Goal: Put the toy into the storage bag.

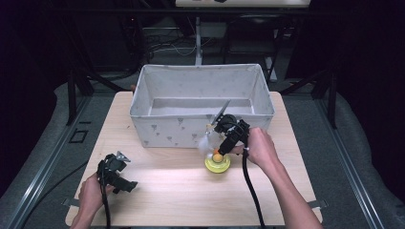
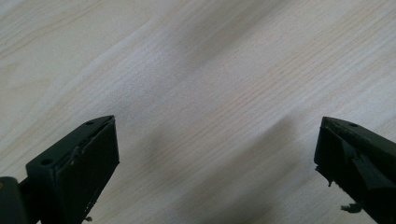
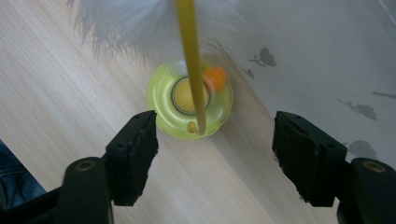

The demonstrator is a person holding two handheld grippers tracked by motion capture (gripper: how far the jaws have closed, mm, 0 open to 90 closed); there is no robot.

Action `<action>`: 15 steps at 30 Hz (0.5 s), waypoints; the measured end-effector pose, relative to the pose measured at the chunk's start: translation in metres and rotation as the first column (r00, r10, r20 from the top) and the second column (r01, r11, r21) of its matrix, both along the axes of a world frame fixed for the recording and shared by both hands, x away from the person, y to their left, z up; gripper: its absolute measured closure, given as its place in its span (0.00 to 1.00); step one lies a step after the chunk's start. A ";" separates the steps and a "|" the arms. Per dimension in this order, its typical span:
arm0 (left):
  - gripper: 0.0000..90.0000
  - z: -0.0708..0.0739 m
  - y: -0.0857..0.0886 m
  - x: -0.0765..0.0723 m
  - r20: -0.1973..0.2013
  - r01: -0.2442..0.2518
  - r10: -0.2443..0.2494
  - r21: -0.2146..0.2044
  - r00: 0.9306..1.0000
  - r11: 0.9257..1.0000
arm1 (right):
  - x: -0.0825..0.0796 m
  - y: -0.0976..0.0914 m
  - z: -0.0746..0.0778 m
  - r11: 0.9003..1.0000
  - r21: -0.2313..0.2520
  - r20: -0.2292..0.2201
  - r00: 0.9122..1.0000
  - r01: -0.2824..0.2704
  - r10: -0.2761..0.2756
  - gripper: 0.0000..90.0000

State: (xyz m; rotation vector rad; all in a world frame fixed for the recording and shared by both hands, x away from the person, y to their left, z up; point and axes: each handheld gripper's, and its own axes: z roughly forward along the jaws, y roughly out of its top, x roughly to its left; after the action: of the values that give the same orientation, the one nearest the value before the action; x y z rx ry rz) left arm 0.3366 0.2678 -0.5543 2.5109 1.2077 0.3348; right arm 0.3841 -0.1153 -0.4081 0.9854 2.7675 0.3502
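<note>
Feather toy [image 3: 189, 100]: one yellow ring base with stick and white plume, standing on the bench [image 1: 167, 191] just before the one fabric bin [image 1: 200, 105]. Your right tongs [image 3: 215, 156] hang above it, half open, gripping nothing. Left tongs [image 2: 215, 163] wide open, empty. Likely the toy goes into the bin; the grasp is not yet made.

Legible text, labels, numbers: none. Fabric bin [image 1: 200, 102] carries small grey printed motifs only, no lettering.
</note>
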 end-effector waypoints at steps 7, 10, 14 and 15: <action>0.00 0.000 -0.001 0.000 -0.001 0.005 -0.005 0.004 1.000 1.000 | 0.005 0.009 0.008 0.998 -0.042 0.000 0.999 -0.045 0.045 0.63; 0.00 0.000 -0.001 0.000 0.000 0.005 -0.005 0.005 1.000 1.000 | 0.005 0.011 0.009 0.997 -0.053 0.003 0.999 -0.053 0.053 0.69; 0.00 0.000 -0.001 -0.001 0.003 0.008 -0.008 0.009 1.000 1.000 | 0.005 0.015 0.007 0.996 -0.057 -0.014 0.998 -0.065 0.065 0.83; 0.00 0.001 -0.001 -0.001 0.003 0.006 -0.006 0.007 1.000 1.000 | 0.005 0.017 0.005 0.996 -0.052 -0.023 0.997 -0.070 0.069 0.90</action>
State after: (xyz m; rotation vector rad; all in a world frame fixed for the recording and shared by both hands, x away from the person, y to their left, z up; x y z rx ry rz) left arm 0.3358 0.2665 -0.5537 2.5185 1.1994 0.3410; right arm 0.3892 -0.0985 -0.4028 0.8873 2.8196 0.2770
